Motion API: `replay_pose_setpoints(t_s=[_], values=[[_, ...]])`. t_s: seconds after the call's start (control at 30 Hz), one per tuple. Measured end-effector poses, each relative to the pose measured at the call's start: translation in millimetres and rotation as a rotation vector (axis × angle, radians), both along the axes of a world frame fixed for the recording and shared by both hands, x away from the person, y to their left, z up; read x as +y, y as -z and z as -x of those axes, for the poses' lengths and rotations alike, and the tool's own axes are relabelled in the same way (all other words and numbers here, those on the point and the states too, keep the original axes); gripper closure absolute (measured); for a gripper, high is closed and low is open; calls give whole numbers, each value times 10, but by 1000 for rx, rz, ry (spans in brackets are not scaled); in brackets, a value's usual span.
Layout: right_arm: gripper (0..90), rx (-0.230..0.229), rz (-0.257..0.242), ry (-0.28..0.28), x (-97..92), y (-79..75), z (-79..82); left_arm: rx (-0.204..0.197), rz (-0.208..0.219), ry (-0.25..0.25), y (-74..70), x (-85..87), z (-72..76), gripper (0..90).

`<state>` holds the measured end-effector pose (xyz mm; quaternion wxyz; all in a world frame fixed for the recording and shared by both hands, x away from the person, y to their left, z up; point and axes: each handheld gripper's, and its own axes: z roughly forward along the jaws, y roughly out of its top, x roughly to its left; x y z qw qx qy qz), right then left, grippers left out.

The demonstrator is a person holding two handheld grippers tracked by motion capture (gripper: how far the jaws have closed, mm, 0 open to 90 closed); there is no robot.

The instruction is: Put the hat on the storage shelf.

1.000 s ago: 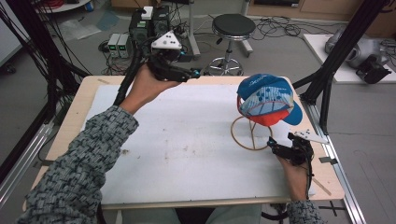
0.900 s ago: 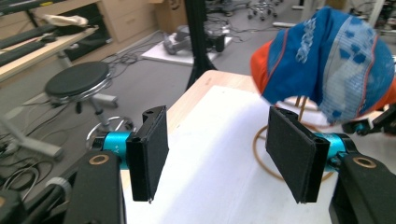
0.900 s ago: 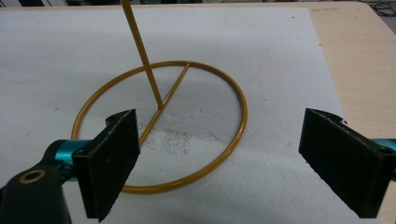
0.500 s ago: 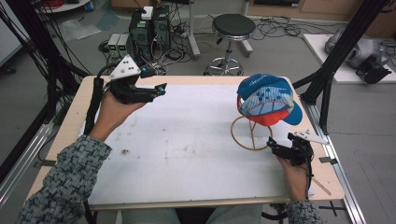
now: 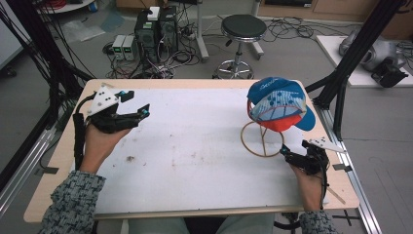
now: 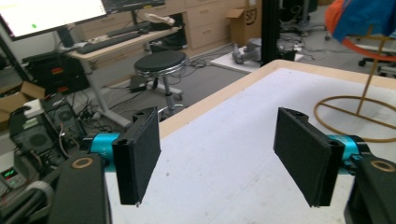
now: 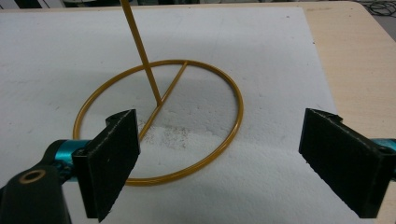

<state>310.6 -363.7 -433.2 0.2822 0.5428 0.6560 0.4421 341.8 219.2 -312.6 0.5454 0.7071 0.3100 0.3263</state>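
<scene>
Cap: soft fabric, light, perched on gold wire stand at counter right side; stand probably tips easily; grip by brim. Right gripper fingers spread beside stand ring; left gripper fingers just opening, nothing between

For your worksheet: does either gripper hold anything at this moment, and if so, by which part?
Nothing is held. The left gripper and right gripper both stand open and empty; the cap sits on its stand.

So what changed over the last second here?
The left gripper swung from the table's far edge to its left side, fingers opening further, nothing between them. The right gripper, cap and gold stand stayed put.
</scene>
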Motion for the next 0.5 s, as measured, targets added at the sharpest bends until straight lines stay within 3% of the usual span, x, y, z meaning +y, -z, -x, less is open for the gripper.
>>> replay_pose_setpoints(t_s=[0.33, 0.5], values=[[115, -8, -2, 2, 13, -9, 13, 28, 72, -97, 386, 292, 168, 272], [115, -8, -9, 3, 28, -14, 5, 26, 82, -150, 507, 362, 235, 212]])
